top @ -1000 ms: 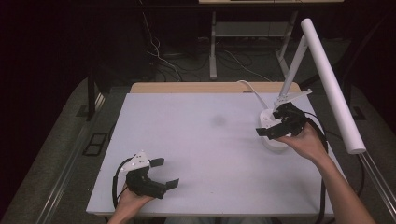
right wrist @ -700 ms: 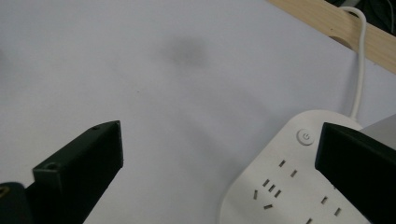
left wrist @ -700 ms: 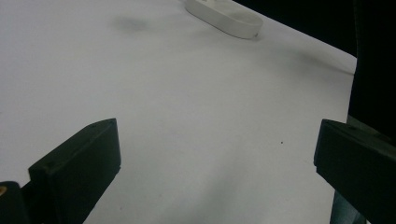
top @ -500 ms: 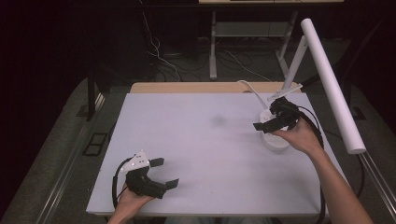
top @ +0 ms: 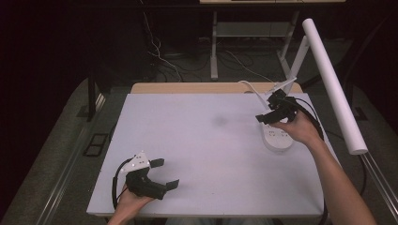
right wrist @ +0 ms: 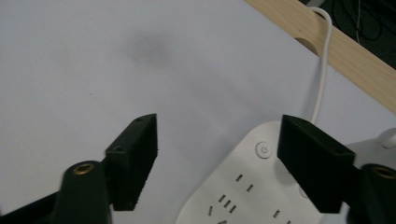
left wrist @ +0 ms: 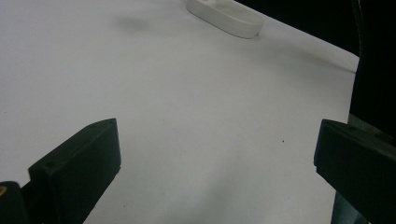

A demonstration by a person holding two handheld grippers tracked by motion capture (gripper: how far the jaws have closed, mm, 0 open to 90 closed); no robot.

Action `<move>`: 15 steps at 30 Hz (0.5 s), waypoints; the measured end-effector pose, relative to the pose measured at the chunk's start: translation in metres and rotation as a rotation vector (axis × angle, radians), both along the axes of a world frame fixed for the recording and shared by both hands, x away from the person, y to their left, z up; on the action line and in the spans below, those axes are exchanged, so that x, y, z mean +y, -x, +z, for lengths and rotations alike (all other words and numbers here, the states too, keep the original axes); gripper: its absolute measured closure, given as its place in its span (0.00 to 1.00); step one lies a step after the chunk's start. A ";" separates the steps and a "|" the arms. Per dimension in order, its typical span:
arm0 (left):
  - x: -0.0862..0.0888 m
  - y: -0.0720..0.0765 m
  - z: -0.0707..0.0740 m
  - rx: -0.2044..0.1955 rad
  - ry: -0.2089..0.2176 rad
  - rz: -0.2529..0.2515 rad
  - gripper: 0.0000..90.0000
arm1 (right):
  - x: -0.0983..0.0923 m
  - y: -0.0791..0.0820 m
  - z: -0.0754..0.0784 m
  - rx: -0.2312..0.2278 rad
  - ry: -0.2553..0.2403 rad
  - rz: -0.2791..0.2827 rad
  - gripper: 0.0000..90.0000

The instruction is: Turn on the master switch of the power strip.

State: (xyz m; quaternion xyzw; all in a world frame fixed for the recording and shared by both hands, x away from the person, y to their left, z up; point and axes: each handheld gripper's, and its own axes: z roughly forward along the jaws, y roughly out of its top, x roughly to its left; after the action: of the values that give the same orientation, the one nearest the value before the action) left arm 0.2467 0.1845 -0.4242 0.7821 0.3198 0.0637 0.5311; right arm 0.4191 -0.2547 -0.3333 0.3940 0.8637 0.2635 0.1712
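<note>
Right gripper (top: 268, 116) above far end of power strip (top: 278, 137), jaws part-closed after just closing, nothing between them. White table (top: 202, 154) beneath; strip near its right edge, power button (right wrist: 264, 149) between the jaws in right gripper view. Left gripper (top: 165, 173) near front edge, jaws spread wide, empty.

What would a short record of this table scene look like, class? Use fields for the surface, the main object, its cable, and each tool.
surface: white table, faint grey smudge
main object: white power strip near the table's right edge, sockets and power button facing up
cable: white cable running from the strip over the wooden edge
right tool: above the strip's button end, jaws have just been closing, nothing between them
left tool: low at front left, open, holding nothing
</note>
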 end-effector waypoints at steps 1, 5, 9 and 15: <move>0.000 0.000 0.000 0.000 -0.001 -0.001 0.00 | -0.001 -0.003 0.000 0.000 0.008 -0.010 0.39; 0.000 0.000 0.000 -0.001 0.000 -0.001 0.00 | -0.001 -0.006 -0.002 -0.002 0.022 -0.028 0.48; -0.001 0.000 0.000 -0.001 -0.001 -0.001 0.00 | -0.002 -0.013 -0.006 -0.003 0.056 -0.041 0.59; 0.000 0.000 0.000 0.000 -0.002 -0.004 0.00 | 0.002 -0.021 -0.015 -0.008 0.098 -0.052 0.71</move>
State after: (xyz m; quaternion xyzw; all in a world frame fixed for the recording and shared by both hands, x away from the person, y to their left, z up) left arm 0.2470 0.1840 -0.4245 0.7833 0.3181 0.0632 0.5303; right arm 0.4398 -0.2528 -0.3485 0.4063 0.8644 0.2180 0.2007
